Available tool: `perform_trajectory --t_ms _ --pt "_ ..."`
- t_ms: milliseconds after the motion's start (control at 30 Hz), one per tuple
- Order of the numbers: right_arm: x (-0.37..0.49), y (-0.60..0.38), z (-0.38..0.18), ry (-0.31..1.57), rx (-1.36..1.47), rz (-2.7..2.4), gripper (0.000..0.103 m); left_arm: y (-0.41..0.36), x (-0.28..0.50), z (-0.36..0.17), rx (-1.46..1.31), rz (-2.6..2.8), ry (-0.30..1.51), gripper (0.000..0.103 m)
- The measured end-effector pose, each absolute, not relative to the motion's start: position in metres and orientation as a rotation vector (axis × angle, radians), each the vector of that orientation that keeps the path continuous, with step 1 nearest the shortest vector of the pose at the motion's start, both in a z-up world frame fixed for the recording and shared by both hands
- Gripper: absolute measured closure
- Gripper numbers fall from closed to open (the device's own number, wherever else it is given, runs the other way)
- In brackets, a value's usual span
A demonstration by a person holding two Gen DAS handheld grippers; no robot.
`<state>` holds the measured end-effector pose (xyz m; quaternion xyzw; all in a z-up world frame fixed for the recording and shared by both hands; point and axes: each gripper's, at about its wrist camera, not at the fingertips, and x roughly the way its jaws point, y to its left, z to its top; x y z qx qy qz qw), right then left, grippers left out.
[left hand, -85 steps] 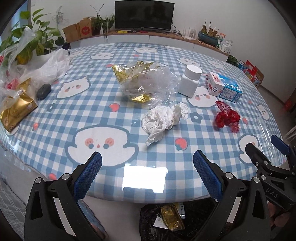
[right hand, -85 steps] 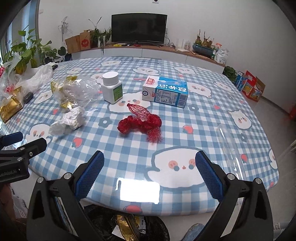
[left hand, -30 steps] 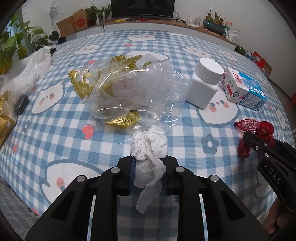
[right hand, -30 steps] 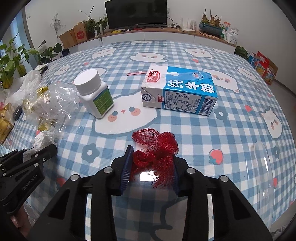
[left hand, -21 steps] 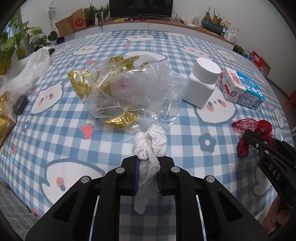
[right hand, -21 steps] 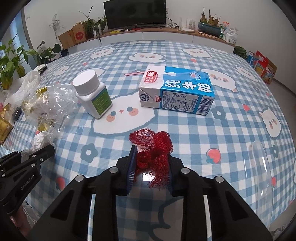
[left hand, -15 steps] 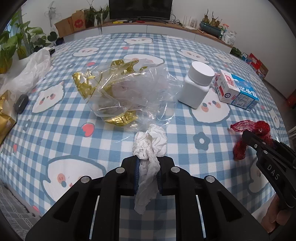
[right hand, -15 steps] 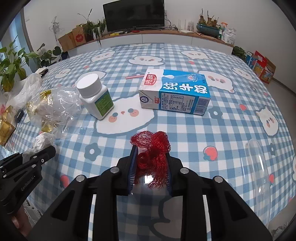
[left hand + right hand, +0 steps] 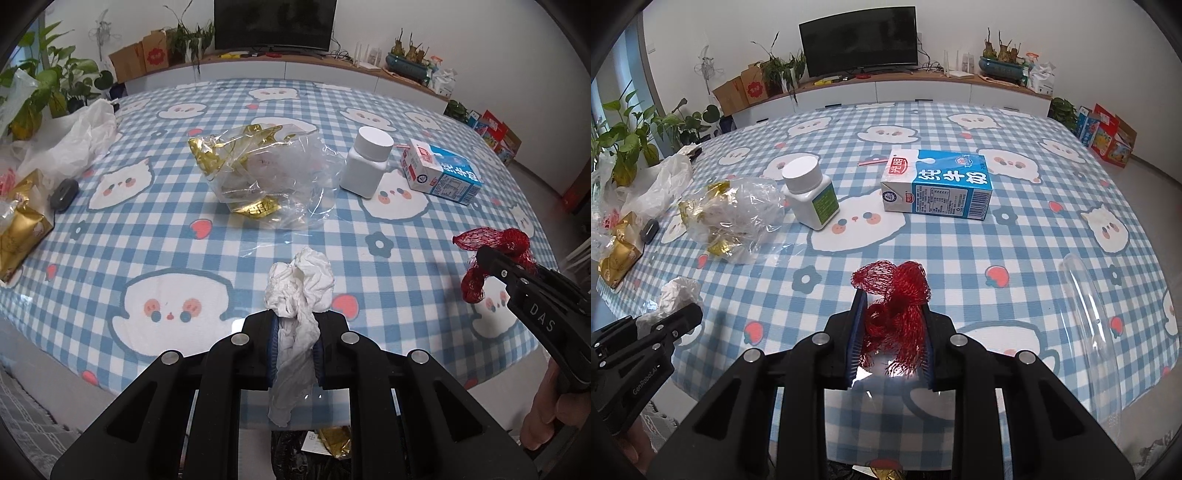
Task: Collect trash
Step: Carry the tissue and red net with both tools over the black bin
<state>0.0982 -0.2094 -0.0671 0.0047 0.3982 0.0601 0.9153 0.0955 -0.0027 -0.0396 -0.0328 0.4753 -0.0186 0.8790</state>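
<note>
Both wads are up off the cloth now, where a second ago they still sat on it, and the right jaws have just been closing on the netting between them. The table (image 9: 399, 280) in blue check spreads below. On it, well back: the clear plastic bag (image 9: 273, 177), the milk carton (image 9: 938, 186) lying flat, the white bottle (image 9: 810, 195) upright between them. Left gripper (image 9: 295, 350) pinches the crumpled tissue (image 9: 299, 291) tight, its tail dangling under the pads. Right gripper (image 9: 892, 332) clamps the red mesh net (image 9: 897, 310), frayed ends hanging.
</note>
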Motion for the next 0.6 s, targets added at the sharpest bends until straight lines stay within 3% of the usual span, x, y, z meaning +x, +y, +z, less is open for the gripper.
perform_trajectory --t_ms 600 --pt "0.034 -0.198 -0.049 0.768 -0.03 0.117 0.079 0.019 0.03 -0.024 -0.084 -0.017 0.976 0.089"
